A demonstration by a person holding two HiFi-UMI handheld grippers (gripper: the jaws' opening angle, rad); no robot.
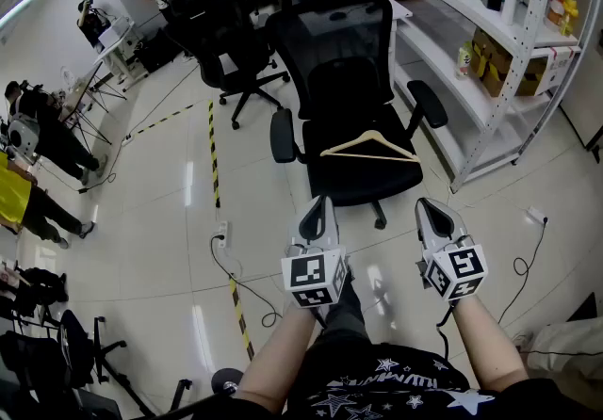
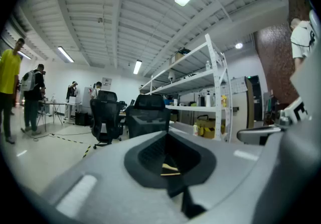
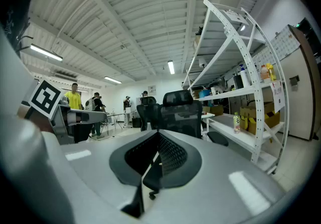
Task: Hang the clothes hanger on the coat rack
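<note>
A light wooden clothes hanger [image 1: 369, 147] lies flat on the seat of a black mesh office chair [image 1: 344, 51] straight ahead. Both grippers are held side by side, short of the chair's front edge and pointing at it. My left gripper [image 1: 318, 202] is shut and holds nothing; in the left gripper view a sliver of the hanger [image 2: 169, 169] shows through the notch above its closed jaws [image 2: 174, 185]. My right gripper [image 1: 431, 205] is shut and empty too, and its own view looks past the closed jaws [image 3: 150, 178] at the chair [image 3: 179, 112]. No coat rack shows in any view.
White metal shelving [image 1: 490, 41] with boxes and bottles runs along the right. A second black chair [image 1: 221, 32] stands behind on the left. People [image 1: 38, 136] stand at the far left by desks. Yellow-black floor tape [image 1: 214, 154] and cables [image 1: 236, 267] cross the tiled floor.
</note>
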